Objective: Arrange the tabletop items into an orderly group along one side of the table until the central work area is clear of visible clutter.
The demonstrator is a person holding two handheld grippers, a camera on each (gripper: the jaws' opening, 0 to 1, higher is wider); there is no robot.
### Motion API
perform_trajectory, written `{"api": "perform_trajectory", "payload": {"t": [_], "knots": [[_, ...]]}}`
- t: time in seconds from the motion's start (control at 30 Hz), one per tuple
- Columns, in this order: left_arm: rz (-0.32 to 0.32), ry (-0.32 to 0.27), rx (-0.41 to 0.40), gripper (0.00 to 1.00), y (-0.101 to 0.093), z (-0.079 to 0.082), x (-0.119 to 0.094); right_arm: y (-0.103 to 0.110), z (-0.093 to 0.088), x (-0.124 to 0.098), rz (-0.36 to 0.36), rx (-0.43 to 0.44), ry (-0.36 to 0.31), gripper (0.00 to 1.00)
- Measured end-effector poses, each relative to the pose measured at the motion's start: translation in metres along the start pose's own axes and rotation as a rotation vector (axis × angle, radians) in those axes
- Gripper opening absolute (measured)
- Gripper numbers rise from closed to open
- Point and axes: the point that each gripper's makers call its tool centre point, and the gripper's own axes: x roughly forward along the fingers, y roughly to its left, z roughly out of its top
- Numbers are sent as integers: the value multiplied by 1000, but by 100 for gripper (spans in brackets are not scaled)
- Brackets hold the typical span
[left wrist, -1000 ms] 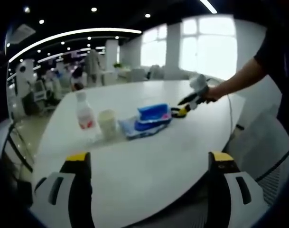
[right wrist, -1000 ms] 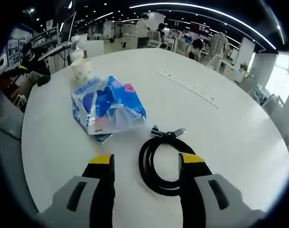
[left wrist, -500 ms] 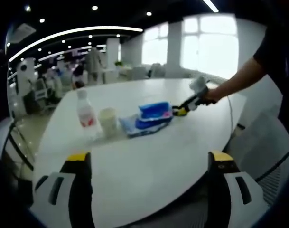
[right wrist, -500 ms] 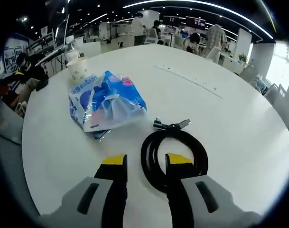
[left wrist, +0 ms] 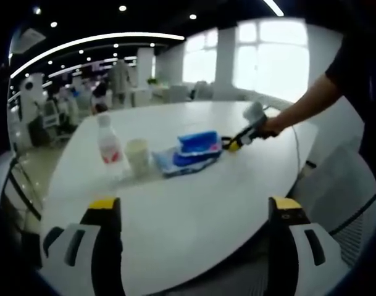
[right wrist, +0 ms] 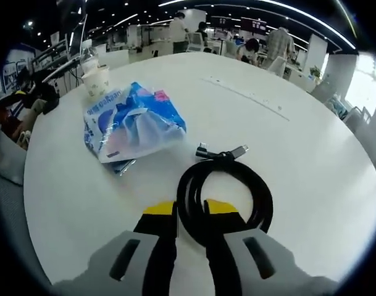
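Note:
In the right gripper view my right gripper (right wrist: 191,211) is shut on the near strand of a coiled black cable (right wrist: 265,200) lying on the white table (right wrist: 311,154). To the left of the coil lies a blue and white plastic packet (right wrist: 132,123), with a paper cup (right wrist: 96,80) and a clear bottle (right wrist: 86,58) beyond it. In the left gripper view my left gripper (left wrist: 194,213) stands open over the near table edge, nothing between its jaws. Across that table stand the bottle (left wrist: 107,145), the cup (left wrist: 138,157) and the packet (left wrist: 191,151), with the right gripper (left wrist: 240,139) just right of the packet.
A person's arm (left wrist: 305,105) reaches in from the right, holding the right gripper. The table's curved edge (left wrist: 175,271) runs close to my left jaws, with a grey chair (left wrist: 342,197) to the right. Desks and people (right wrist: 262,49) fill the office behind.
My right jaws have drawn together from wide open and now pinch the cable's near loop. The left gripper has hardly moved and stays open.

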Motion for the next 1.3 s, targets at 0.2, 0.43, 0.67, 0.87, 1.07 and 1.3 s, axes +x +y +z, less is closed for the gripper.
{"api": "perform_trajectory", "payload": {"t": [0.2,0.43,0.67,0.87,1.07,1.3], "knots": [[4,-6,-6,95,1,1,0,3,2,4,24,11,-9,10],[-2,2,-7,94,-1,0,1,4,3,6,36,10,-18,7],[2,2,-7,94,1,0,1,4,5,7,26,-19,-8,4],[-1,1,-5,93,0,0,1,7,7,3,18,-41,-18,2],[-9,-1,0,93,-1,0,1,9,6,-3,18,-48,-10,1],[-14,-5,-1,92,-3,1,1,9,17,-14,-3,-56,-46,1]]}}
